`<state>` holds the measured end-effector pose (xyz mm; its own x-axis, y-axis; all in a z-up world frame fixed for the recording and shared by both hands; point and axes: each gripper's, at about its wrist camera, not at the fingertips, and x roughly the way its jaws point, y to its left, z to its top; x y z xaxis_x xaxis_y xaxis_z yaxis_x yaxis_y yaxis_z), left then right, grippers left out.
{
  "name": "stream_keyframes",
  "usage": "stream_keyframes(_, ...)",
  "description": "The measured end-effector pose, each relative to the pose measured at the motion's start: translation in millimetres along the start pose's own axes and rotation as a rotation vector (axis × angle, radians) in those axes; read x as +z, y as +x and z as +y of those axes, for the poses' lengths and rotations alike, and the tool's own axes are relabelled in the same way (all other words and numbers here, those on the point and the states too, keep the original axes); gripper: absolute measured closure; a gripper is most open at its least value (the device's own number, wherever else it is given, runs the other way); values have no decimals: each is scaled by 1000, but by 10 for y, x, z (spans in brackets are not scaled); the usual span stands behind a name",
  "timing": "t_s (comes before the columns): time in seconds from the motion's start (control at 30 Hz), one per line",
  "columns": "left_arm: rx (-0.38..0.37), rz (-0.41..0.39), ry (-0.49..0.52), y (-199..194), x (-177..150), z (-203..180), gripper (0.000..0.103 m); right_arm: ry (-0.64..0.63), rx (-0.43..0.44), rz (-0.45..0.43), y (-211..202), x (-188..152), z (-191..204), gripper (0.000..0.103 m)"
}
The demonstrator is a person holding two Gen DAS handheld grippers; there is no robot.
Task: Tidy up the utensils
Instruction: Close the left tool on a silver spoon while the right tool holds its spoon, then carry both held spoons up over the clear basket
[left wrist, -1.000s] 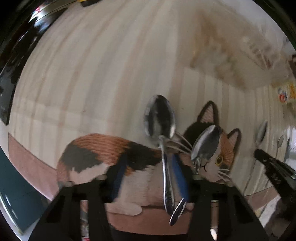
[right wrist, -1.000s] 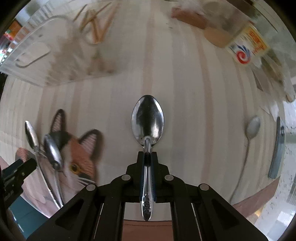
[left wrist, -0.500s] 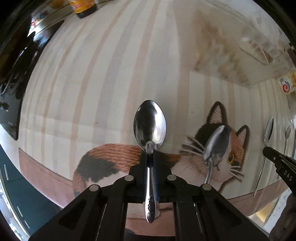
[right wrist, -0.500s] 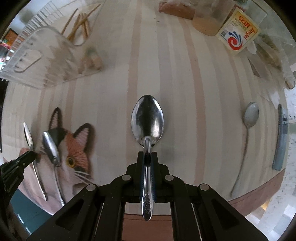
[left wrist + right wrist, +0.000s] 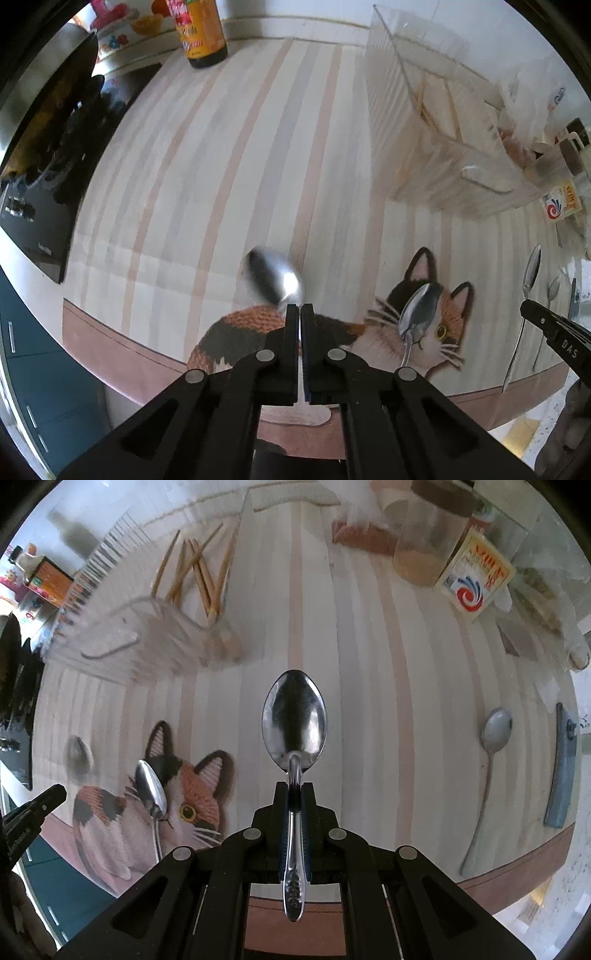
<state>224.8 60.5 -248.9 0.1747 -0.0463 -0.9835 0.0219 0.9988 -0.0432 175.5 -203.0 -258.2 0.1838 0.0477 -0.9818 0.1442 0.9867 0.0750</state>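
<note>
Holding chopsticks (image 5: 199, 572), the clear organizer (image 5: 443, 147) stands beside spoons (image 5: 151, 790).

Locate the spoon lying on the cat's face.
In the left wrist view the loose spoon lies right of the left gripper, bowl on the cat picture, below the clear organizer tray.

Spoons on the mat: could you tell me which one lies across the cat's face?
The loose spoon left of the right gripper; the other free spoon lies on plain stripes far right.

Both grippers, left gripper (image 5: 299, 314) and right gripper (image 5: 294, 792), are matte black plastic with silver round screws, blue pads inside, white "DAS" lettering on one.
</note>
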Motion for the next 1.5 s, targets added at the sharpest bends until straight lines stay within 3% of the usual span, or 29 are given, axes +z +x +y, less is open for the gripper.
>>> stream_keyframes(0.07, -32, 11, -27, 69, 41, 47, 103, 0, 0, -4, -40, 24, -28, 96)
stream_keyframes(0.27, -144, 158, -247, 505, -41, 520, 96, 13, -6, 17, 31, -9, -86, 96)
stream_keyframes(0.4, -183, 174, -311, 610, -101, 652, 85, 34, -7, 36, 190, 21, -89, 96)
stream_keyframes(0.47, -181, 176, -303, 628, -57, 618, 81, 40, -10, 45, 239, 4, -100, 96)
stream_keyframes(0.67, -79, 125, -205, 640, 180, 324, 81, 34, -24, 65, 395, 31, -60, 96)
stream_keyframes(0.7, -59, 114, -179, 645, 214, 264, 83, 32, -27, 66, 410, 33, -50, 96)
stream_keyframes(0.73, -35, 100, -146, 642, 255, 190, 95, 30, -31, 66, 424, 28, -38, 96)
stream_keyframes(0.77, -23, 86, -110, 637, 284, 118, 98, 27, -33, 68, 435, 26, -27, 96)
stream_keyframes(0.93, -4, 68, -17, 613, 331, -100, 100, 24, -29, 64, 421, 21, -38, 96)
stream_keyframes(1.23, -29, 44, -23, 212, 124, -105, 103, 38, -9, 35, 288, 9, -105, 96)
stream_keyframes(1.37, -123, 147, -97, 394, 38, 71, 93, 40, -5, 36, 243, 24, -133, 96)
stream_keyframes(1.4, -126, 154, -97, 399, 28, 58, 92, 39, -6, 36, 233, 29, -132, 96)
stream_keyframes(1.43, -118, 136, -81, 360, 23, 14, 82, 40, -7, 35, 236, 30, -132, 96)
stream_keyframes(1.5, -76, 127, -37, 318, 18, -86, 80, 38, -10, 37, 257, 27, -135, 96)
